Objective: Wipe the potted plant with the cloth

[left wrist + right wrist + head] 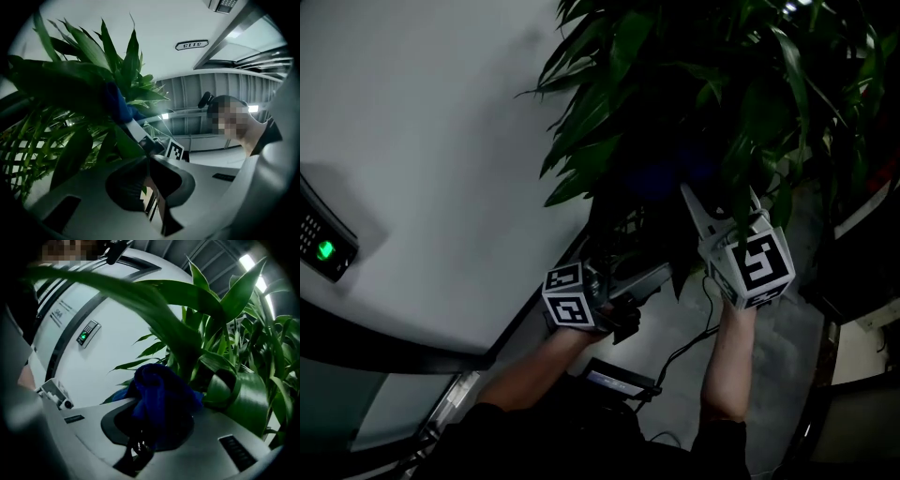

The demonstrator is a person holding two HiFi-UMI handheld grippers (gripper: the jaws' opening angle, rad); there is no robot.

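The potted plant fills the upper right of the head view with long dark green leaves. My right gripper reaches up into the foliage, shut on a bunched blue cloth. The cloth rests against the leaves in the left gripper view. My left gripper sits lower and to the left, under the drooping leaves. Its jaws are shut, and the broad end of one leaf runs into the seam between them. In the right gripper view the right gripper has the cloth spilling over both jaws, beside a curled leaf.
A curved white wall stands close on the left and carries a keypad reader with a green light. A black cable and a dark device lie on the grey floor below my arms.
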